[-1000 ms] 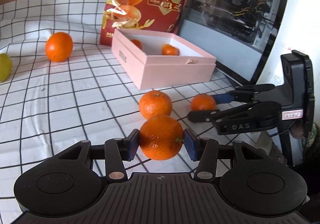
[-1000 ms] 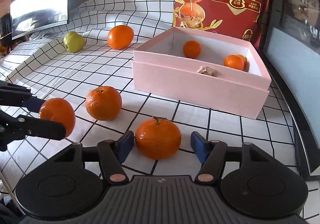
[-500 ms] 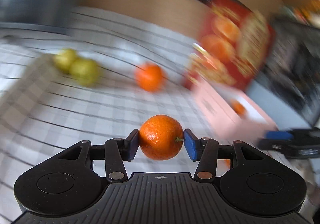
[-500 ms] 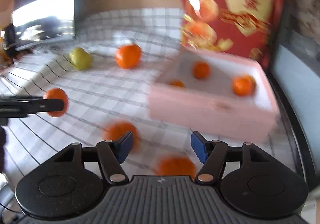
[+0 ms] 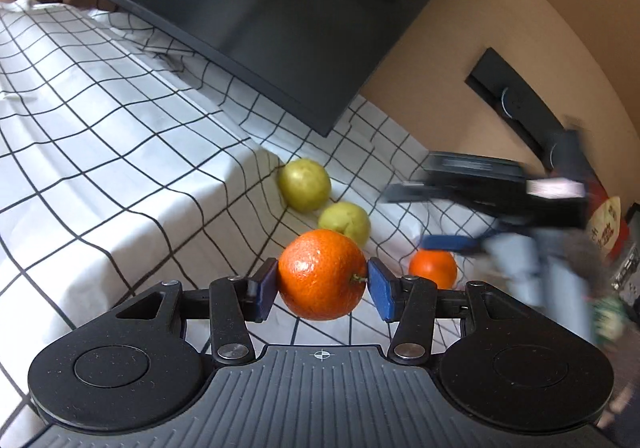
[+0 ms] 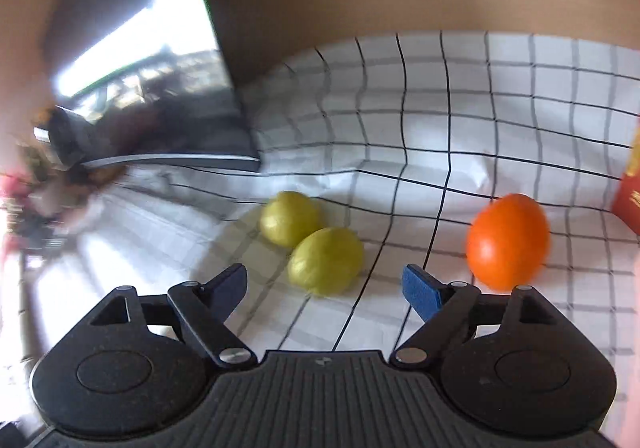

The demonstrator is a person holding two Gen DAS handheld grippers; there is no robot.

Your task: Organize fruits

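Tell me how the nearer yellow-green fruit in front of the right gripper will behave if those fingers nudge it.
The nearer yellow-green fruit looks rounded and smooth, so it will likely roll rather than slide. It seems to touch the second green fruit, so a push may shift both. The checked cloth is wrinkled, which may slow it.

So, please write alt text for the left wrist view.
The left gripper holds an orange above a checked cloth. Behind it lie two yellow-green fruits and another orange, with the blurred right gripper nearby.
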